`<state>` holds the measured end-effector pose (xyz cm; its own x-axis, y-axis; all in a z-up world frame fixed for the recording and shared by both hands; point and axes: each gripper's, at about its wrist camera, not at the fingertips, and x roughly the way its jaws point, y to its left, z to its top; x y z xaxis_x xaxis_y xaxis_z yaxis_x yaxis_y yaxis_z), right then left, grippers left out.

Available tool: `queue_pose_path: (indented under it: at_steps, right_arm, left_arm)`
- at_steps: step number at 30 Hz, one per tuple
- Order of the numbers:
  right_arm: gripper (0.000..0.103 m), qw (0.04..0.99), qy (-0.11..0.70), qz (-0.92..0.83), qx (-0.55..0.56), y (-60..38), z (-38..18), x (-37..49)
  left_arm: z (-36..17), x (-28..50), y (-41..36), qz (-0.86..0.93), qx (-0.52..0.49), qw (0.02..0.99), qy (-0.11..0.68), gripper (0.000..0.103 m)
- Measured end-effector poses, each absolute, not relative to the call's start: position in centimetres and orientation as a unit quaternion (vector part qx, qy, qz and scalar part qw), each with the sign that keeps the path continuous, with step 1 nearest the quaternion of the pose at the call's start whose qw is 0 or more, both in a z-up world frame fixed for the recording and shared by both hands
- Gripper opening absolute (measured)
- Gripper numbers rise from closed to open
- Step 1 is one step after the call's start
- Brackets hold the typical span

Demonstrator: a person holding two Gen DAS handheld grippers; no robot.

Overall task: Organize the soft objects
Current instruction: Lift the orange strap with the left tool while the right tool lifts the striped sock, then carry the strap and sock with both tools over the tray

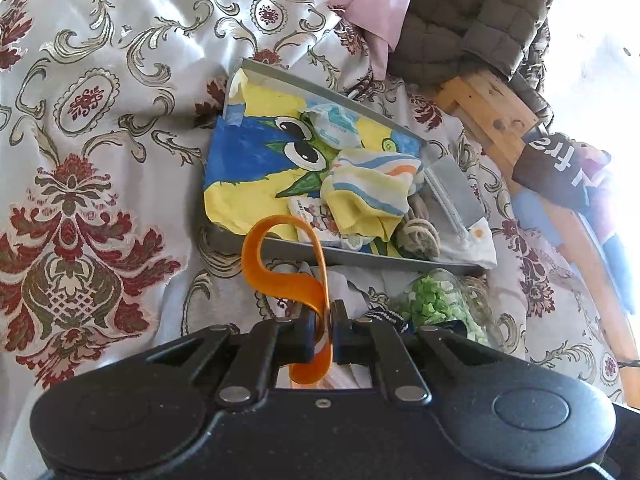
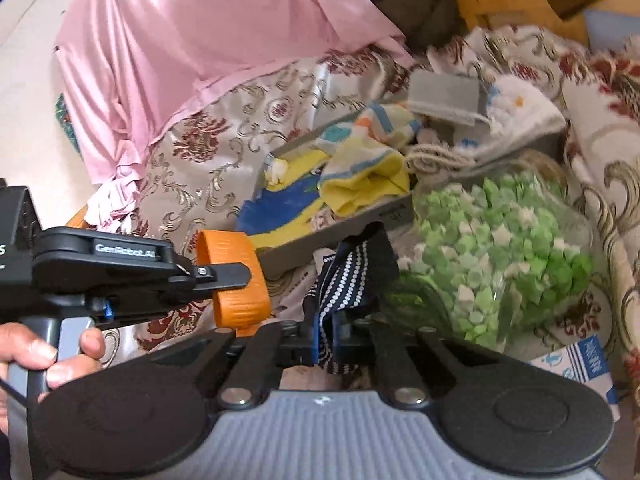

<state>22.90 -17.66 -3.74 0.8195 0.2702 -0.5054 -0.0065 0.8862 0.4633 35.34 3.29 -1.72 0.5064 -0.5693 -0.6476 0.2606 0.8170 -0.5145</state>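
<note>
Left wrist view: the left gripper (image 1: 324, 320) is clamped tight on a flat orange ribbed band (image 1: 280, 252), which curls up in a loop over the pads. It looks light and springy, bending without collapsing, so a pinch across its flat width should hold. Just beyond lies the shallow grey tray (image 1: 360, 258) on the floral brocade bedspread (image 1: 100, 120), already holding a striped yellow cloth (image 1: 368, 192).

In the right wrist view, the right gripper (image 2: 326, 340) has its jaws closed on a dark strap with white dotted stripes (image 2: 352, 272), limp and thin, likely to sag and slip unless held near the middle. That gripper tilts downward toward the tray; the person's hand (image 2: 52, 356) grips the left tool's handle alongside, its gripper pointing toward the tray's near edge.
</note>
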Motion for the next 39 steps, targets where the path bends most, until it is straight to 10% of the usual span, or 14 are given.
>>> queue_pose_path:
  at_steps: [39]
  right_arm:
    - [0.007,0.961,0.243,0.127,0.042,-18.5,5.1,38.5]
  left_arm:
    - [-0.7,44.7,0.3,-0.231,-0.199,0.877,0.372,0.008]
